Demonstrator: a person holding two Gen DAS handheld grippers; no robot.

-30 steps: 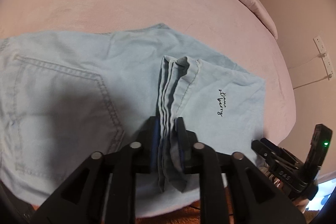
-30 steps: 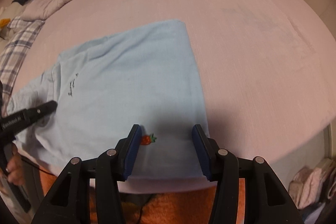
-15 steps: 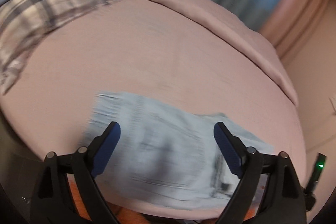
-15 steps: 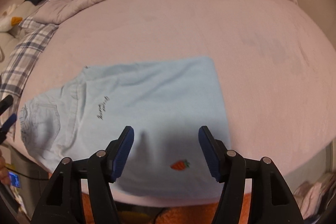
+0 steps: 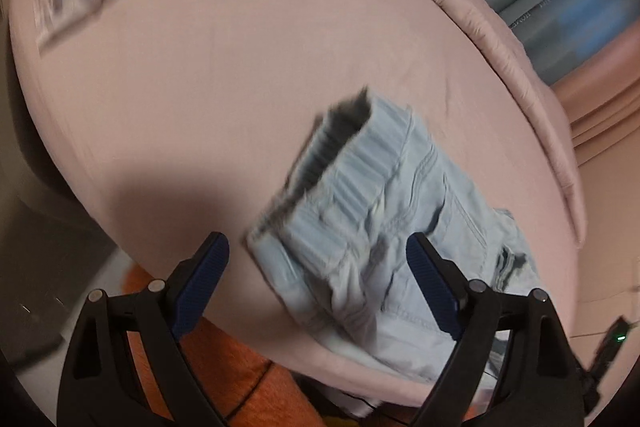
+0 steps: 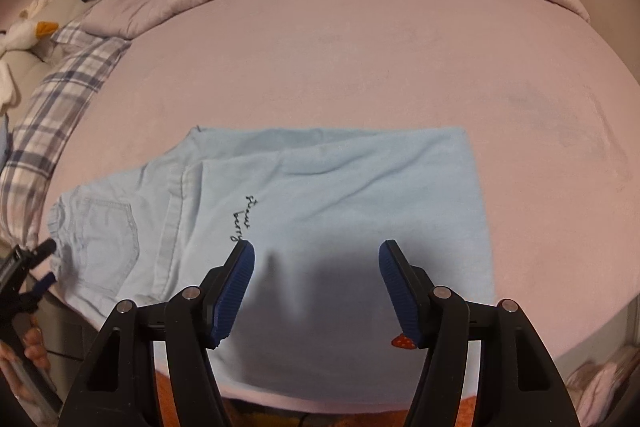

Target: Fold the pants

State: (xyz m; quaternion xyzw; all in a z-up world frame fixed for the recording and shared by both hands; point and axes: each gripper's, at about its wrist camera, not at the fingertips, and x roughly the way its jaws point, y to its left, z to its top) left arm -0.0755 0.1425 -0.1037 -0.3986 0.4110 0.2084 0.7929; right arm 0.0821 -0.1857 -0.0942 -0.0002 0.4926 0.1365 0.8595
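While both sets of blue-padded jaws stand spread wide and clasp nothing, the left gripper (image 5: 318,281) hovers above the elastic waistband end of the light blue folded denim pants (image 6: 320,203). The right gripper (image 6: 316,287) hangs over their folded legs; beyond stretches the pink bedsheet (image 6: 360,59).

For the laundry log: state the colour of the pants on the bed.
Light blue pants, with dark script lettering; clearest in the right wrist view.
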